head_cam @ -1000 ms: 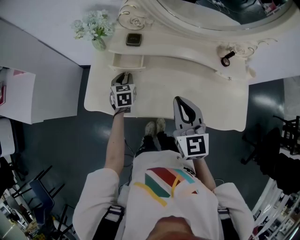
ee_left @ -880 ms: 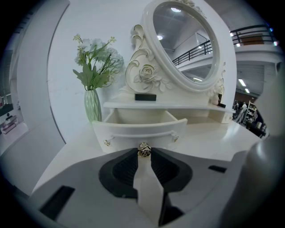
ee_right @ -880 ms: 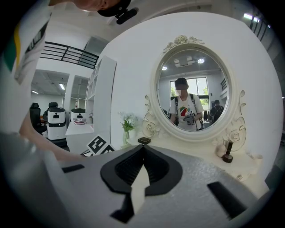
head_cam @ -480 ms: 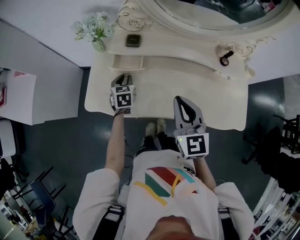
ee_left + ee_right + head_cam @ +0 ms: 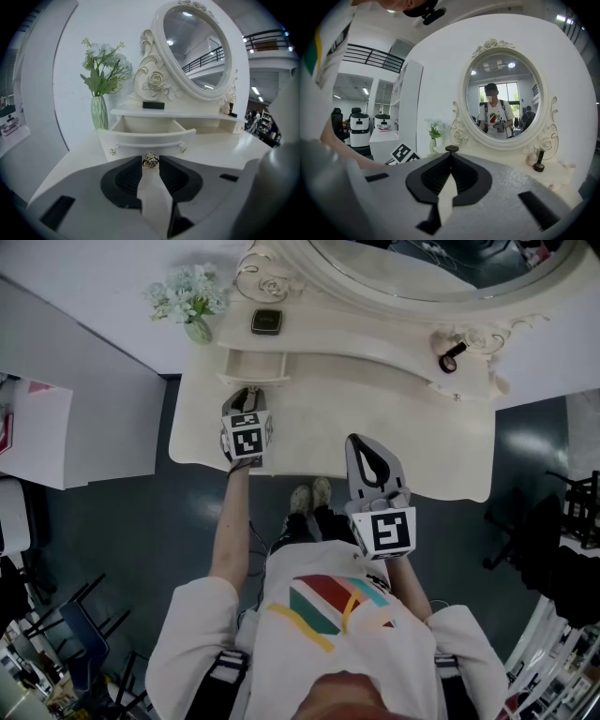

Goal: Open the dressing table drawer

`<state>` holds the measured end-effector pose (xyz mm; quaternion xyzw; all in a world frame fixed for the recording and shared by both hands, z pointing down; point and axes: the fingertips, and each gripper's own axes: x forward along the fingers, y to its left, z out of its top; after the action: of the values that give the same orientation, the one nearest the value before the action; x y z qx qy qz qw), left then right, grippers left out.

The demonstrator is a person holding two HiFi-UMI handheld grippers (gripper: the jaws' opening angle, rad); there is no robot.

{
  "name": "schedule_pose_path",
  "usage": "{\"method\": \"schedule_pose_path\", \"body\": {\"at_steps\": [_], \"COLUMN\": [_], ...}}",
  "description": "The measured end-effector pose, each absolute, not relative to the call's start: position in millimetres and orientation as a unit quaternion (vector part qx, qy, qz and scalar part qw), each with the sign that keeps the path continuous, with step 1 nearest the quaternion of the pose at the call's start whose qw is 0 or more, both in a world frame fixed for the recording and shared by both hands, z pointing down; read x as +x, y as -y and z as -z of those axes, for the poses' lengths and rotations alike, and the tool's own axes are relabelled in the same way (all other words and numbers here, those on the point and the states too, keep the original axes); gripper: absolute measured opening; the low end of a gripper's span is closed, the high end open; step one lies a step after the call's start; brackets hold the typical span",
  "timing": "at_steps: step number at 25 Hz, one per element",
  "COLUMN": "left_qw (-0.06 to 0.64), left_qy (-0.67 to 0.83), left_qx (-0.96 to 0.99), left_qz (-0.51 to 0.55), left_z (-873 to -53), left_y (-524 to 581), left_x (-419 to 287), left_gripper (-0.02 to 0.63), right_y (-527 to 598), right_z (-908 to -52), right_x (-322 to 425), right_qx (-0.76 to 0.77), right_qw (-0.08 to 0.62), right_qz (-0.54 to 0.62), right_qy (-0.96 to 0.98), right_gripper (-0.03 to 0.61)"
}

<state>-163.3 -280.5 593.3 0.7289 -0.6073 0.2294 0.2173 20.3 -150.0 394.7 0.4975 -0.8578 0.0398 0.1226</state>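
The drawer (image 5: 255, 364) sits at the left end of the dressing table (image 5: 375, 399), under the little shelf at the back. It is pulled out, and the left gripper view shows inside it. It looks white and empty. Its curved front faces the front edge of the table.

In the middle of that front is a small gold knob (image 5: 150, 160). The left gripper (image 5: 248, 395) has its two jaws pinching this knob, one on each side. This gripper is over the left part of the table top and points down toward the drawer.

The right gripper (image 5: 361, 439) hangs over the front edge of the table, near the middle. Its jaws are pressed together with nothing between them. It is well apart from the drawer.

On the shelf, just above the drawer, lies a small dark box (image 5: 267, 320). At the back left corner stands a green vase of pale flowers (image 5: 187, 296), close to the drawer's left side. A little dark bottle (image 5: 454, 356) stands near the right end of the shelf.

A big oval mirror (image 5: 441, 263) in a curly white frame rises along the back edge. In the right gripper view the mirror shows a person (image 5: 494, 115) in a white shirt.
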Motion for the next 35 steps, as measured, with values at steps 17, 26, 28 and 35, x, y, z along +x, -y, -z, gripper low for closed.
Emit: {"method": "schedule_pose_path", "body": {"at_steps": [17,26,28,35], "left_qw": [0.133,0.043,0.026,-0.052], "left_qy": [0.647,0.626,0.616,0.6], "left_qx": [0.728,0.777,0.787,0.794], "left_qz": [-0.185,-0.05,-0.022,0.078], "left_z": [-507,-359,-332,-262], "left_y": [284,274,262,210], "left_x": [-176,-128,-115,-76], "left_gripper": [0.137,0.135,0.135,0.036], "right_y": [165,178,180,186], "right_z": [-359,-335,-329,-314], "right_x": [19,26,27,44], "right_qx": [0.509,0.522,0.524,0.542], "right_qw": [0.069,0.031,0.024,0.005], "right_qz": [-0.003,0.027,0.03,0.037], "right_qy": [0.858,0.852,0.851,0.84], "right_gripper": [0.0,0.0,0.0,0.0]}}
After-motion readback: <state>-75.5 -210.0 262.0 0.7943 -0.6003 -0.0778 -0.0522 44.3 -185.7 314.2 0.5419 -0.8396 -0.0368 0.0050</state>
